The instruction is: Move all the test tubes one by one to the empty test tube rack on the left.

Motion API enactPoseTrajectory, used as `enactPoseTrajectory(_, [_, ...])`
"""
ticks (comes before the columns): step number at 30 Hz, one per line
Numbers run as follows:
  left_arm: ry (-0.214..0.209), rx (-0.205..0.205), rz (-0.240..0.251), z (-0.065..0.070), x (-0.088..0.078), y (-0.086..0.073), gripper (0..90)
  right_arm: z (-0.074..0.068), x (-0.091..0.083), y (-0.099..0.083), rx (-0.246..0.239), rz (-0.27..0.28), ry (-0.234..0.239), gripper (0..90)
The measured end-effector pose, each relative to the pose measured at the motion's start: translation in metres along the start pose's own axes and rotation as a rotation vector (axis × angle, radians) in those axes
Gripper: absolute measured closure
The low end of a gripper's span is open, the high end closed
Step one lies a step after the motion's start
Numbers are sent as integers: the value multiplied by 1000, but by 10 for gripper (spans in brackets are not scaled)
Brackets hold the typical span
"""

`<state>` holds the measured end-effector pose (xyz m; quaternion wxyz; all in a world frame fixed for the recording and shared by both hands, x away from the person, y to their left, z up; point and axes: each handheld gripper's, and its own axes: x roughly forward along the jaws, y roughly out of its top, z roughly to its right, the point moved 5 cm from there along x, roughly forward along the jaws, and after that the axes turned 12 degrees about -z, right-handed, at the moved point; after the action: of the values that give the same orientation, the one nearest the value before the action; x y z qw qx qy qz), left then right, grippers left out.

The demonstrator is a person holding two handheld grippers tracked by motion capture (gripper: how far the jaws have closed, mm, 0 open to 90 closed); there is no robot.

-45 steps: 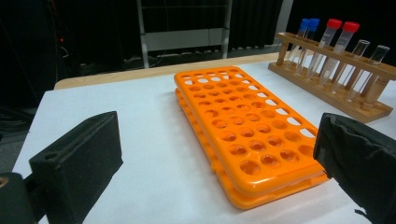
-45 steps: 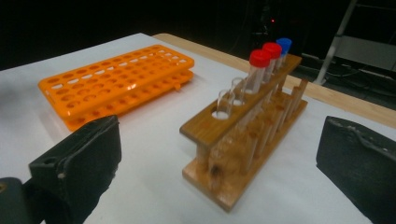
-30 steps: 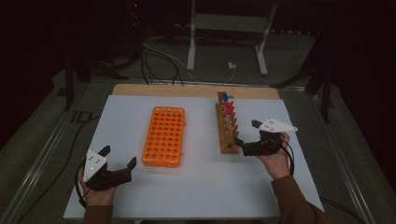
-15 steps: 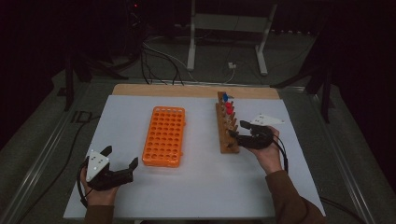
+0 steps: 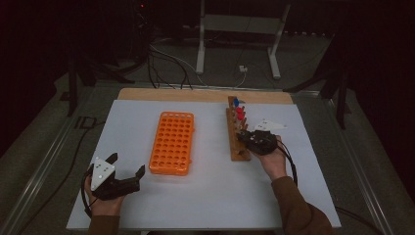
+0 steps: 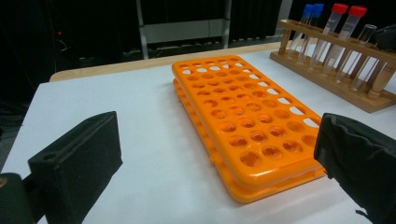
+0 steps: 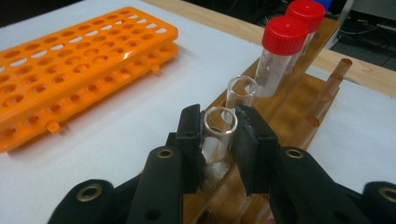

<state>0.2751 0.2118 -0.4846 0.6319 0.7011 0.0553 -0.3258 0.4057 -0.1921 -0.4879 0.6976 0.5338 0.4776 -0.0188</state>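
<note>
Reaching in from beside the wooden rack (image 5: 238, 142), the right gripper (image 7: 219, 128) is clenching its just-closing jaws around an uncapped glass tube (image 7: 218, 128), readying a straight lift, while the left gripper (image 5: 126, 172) is gaping empty.

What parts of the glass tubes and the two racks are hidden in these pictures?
- Clear tube: in the right gripper view, the right gripper grips it and covers its lower half.
- Wooden rack: in the high view, the hand covers its near end, and the tubes there are too small to count.
- Orange rack: in the left gripper view, a black jaw hides its near corner.
</note>
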Motion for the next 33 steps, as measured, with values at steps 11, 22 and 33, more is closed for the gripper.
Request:
enactPoseTrajectory(11, [1, 0, -3, 0, 0, 0, 13, -5, 2, 2, -24, -9, -27, 761])
enactPoseTrajectory(22, [-6, -6, 2, 1, 0, 0, 15, -7, -12, 10, -16, 9, -29, 762])
enactPoseTrajectory(33, [-24, 8, 24, 12, 6, 17, 15, 0, -33, 24, -3, 32, 5, 762])
